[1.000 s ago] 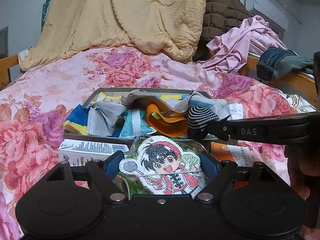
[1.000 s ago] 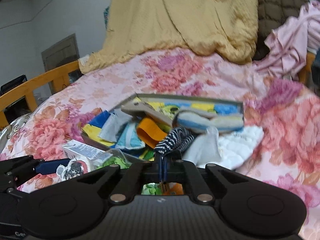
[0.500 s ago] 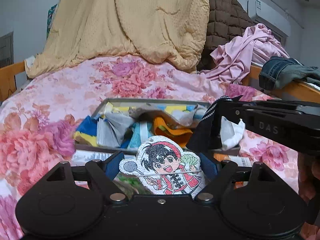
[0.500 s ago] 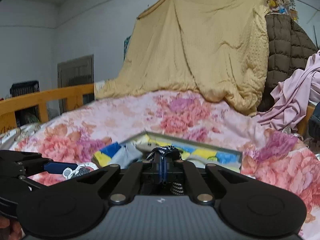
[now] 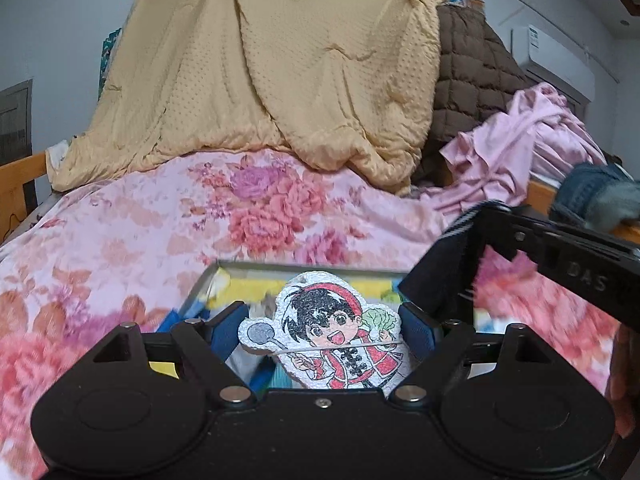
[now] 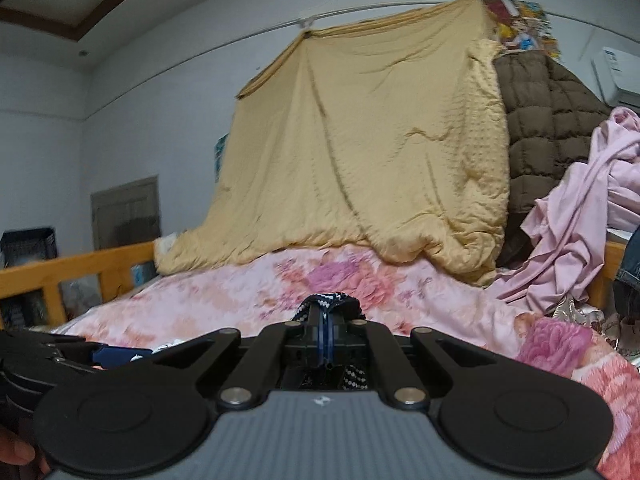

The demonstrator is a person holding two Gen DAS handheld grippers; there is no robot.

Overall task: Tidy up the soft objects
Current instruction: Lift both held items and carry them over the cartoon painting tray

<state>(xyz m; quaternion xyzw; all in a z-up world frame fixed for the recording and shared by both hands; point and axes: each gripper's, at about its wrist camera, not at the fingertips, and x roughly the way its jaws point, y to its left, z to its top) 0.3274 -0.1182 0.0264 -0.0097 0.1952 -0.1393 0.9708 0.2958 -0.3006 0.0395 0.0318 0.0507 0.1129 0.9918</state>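
Note:
My left gripper [image 5: 322, 322] is shut on a flat cartoon chef-boy figure [image 5: 328, 336] and holds it above the grey tray [image 5: 256, 270] of mixed cloths on the bed. My right gripper [image 6: 325, 322] is shut on a navy and white striped sock [image 6: 332, 304]. In the left wrist view the right gripper [image 5: 496, 220] is at the right, lifted above the tray's right end, with the sock [image 5: 444, 268] hanging from it. In the right wrist view the tray is hidden below my gripper body.
A pink floral bedspread [image 5: 160, 220] covers the bed. A yellow quilt [image 5: 300, 80], a brown padded quilt [image 5: 472, 80] and pink clothing [image 5: 532, 136] are piled at the back. Jeans [image 5: 588, 196] lie at the right. A wooden bed rail [image 6: 80, 268] runs along the left.
My right gripper has lifted the striped sock up out of the tray and tilted upward. My left gripper has also risen and tilted up, so the tray sits lower in view.

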